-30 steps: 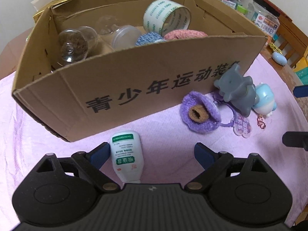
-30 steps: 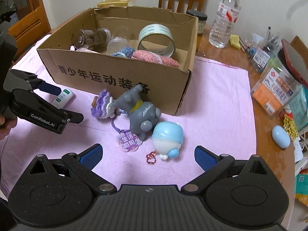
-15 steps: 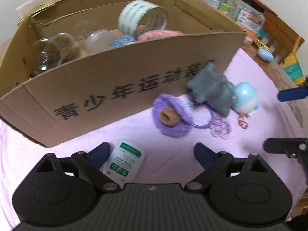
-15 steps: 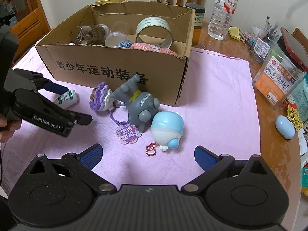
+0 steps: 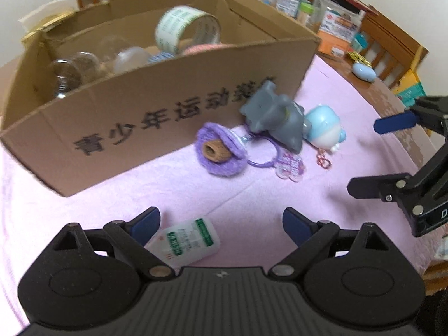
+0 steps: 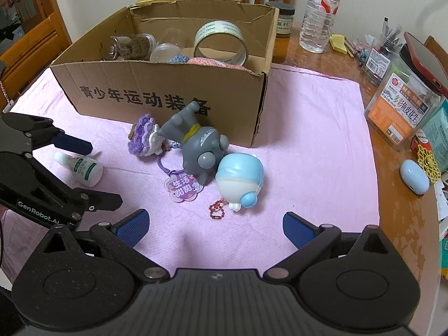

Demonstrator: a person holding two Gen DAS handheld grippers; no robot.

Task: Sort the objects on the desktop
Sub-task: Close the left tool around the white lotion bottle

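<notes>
Two claws gaping, empty: left gripper (image 5: 221, 221), right gripper (image 6: 214, 225) | step: reaching small white green-labelled bottle (image 5: 186, 242) | next: straddle, pinch, carry to brown cardboard box (image 6: 168, 86)

Toys (image 6: 201, 151) lying before open box (image 6: 168, 98)

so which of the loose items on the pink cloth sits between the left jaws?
The small white bottle with the green label, lying on its side by itself; the purple crocheted flower and grey toy figure sit further off.
</notes>
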